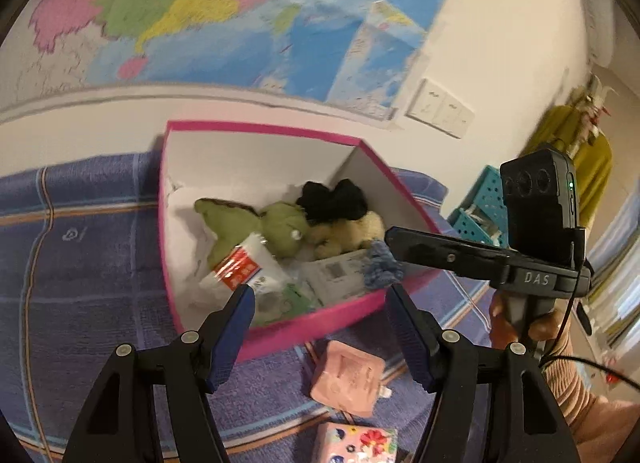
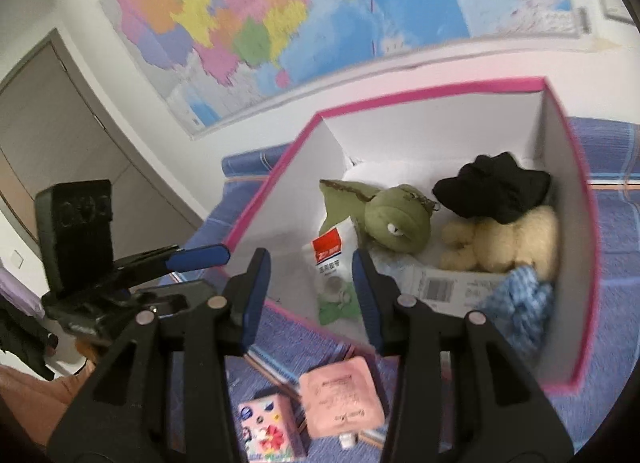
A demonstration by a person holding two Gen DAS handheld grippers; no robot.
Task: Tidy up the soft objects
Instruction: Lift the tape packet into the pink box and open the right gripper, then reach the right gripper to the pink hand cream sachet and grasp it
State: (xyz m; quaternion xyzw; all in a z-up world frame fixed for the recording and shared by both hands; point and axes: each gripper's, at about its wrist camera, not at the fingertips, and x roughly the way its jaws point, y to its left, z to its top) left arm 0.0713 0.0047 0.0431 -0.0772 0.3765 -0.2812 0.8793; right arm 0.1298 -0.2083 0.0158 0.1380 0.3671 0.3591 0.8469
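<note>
hovering over the blanket (image 1: 80,263), both of your grippers are empty: the left gripper (image 1: 320,303) has its jaws apart, and the right gripper (image 2: 312,275) does too. the box (image 2: 576,223) already holds a green plush (image 2: 396,223), a tan plush (image 2: 504,243), a black cloth (image 2: 492,191), a blue knit piece (image 2: 520,303) and some packets. two soft things look left outside, just in front of the box: the pink pouch (image 1: 348,375) and, nearer you, the flowered pack (image 1: 356,443). the pouch is probably next. it lies flat, so drop one gripper low, tilt it, and pinch an edge rather than pressing down on the middle. lift clear of the box wall before moving over, and release above the bare white corner left of the green plush.
</note>
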